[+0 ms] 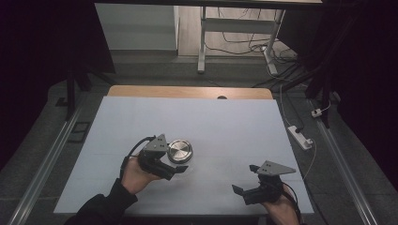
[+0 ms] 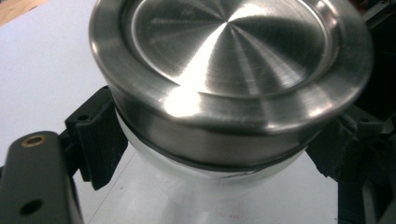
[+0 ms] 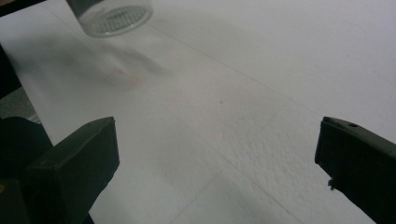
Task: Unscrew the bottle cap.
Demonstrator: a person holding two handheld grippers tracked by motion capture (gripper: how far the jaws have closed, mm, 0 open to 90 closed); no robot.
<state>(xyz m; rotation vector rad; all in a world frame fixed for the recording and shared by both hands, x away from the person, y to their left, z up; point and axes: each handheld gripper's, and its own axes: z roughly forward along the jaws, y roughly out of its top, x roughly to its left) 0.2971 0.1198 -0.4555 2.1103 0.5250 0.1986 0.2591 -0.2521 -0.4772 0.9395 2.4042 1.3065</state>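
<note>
While the left gripper (image 1: 176, 169) is clamping the clear jar (image 2: 210, 186) below its brushed-steel lid (image 1: 180, 151), the jar is standing near the middle of the white table (image 1: 225, 122). Well apart, the right gripper (image 1: 244, 180) is hovering at the near edge, its jaws spread wide and gripping nothing.

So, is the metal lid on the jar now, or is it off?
On. In the left gripper view the steel lid sits over the jar mouth, while the left tool clamps the jar below it.

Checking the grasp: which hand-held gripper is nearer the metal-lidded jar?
Left. The left hand-held gripper is clamped around the jar; the right hand-held gripper sits open, apart at the table's near right.
</note>
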